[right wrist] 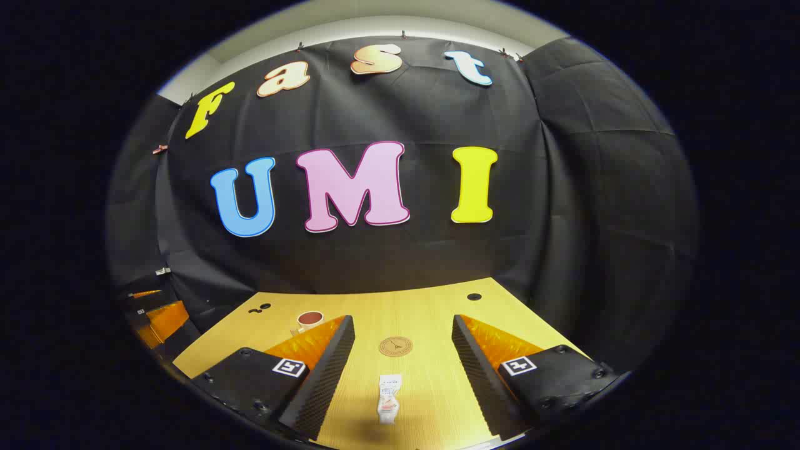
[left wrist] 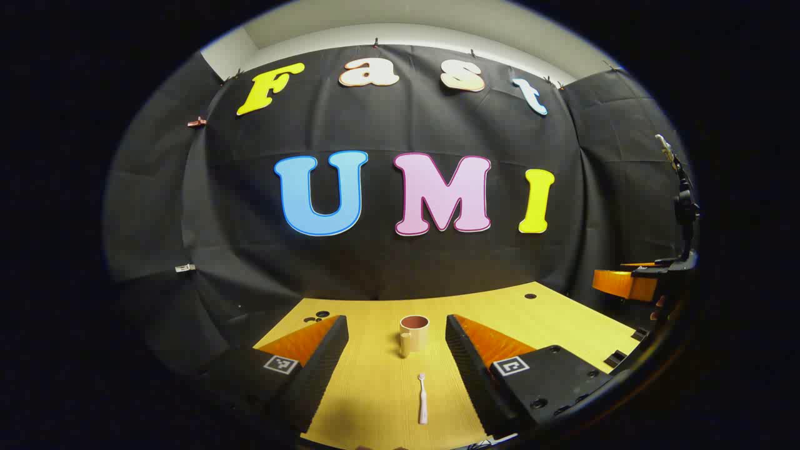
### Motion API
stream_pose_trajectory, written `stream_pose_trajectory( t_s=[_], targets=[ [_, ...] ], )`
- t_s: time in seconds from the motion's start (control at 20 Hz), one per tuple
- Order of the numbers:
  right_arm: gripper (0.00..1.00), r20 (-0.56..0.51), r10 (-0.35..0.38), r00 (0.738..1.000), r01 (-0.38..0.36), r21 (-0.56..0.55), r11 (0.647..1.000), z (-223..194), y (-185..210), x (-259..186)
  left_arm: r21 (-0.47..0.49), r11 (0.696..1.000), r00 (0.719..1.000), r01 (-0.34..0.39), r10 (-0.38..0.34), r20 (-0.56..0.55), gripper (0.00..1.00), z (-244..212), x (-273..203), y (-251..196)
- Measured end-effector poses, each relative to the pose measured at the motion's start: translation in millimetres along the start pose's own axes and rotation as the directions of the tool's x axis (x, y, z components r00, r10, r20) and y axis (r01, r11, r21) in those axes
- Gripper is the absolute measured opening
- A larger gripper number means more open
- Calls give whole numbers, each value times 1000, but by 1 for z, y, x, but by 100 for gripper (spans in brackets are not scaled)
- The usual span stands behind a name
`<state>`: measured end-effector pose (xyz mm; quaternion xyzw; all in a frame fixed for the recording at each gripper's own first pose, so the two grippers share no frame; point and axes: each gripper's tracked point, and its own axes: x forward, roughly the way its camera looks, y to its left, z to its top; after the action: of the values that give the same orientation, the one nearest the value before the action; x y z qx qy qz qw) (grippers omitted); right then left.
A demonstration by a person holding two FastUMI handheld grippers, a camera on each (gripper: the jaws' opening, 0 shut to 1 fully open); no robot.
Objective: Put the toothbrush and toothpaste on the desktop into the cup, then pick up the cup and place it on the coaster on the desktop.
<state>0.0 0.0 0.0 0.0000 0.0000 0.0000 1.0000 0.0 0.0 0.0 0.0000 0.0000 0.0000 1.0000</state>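
A pale toothbrush (left wrist: pixel 422 400) lies on the wooden desktop (left wrist: pixel 375 387), lengthwise between the fingers of my open left gripper (left wrist: pixel 396 337). Beyond it stands a cream cup (left wrist: pixel 414 334) with a brown inside and a handle facing me. In the right gripper view, a white toothpaste tube (right wrist: pixel 388 397) lies on the desktop (right wrist: pixel 425 312) between the fingers of my open right gripper (right wrist: pixel 403 334). A round tan coaster (right wrist: pixel 395 345) lies just past the tube. The cup (right wrist: pixel 309 321) shows at the left, partly behind the left finger. Both grippers hold nothing.
The black cloth wall closes the desk at the back and sides. Small round holes (left wrist: pixel 530 295) mark the desktop near its far edge. The other gripper (left wrist: pixel 631 282) shows at the right edge of the left gripper view, and at the far left (right wrist: pixel 156 315) of the right gripper view.
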Motion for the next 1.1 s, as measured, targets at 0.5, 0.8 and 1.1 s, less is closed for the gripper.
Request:
stream_pose_trajectory(
  t_s=[0.5,0.8,1.1],
  targets=[
    [96,-44,37,998,-36,24,999,-12,10,10,2,1000,1000,-6,6,-28,97,-10,6,2],
    [96,-66,61,996,-60,11,998,-20,18,16,-4,1000,999,-18,18,-42,97,-14,5,5],
    [96,-121,67,990,-65,21,998,-37,19,25,0,999,998,-40,40,-53,97,-17,4,8]
  ],
)
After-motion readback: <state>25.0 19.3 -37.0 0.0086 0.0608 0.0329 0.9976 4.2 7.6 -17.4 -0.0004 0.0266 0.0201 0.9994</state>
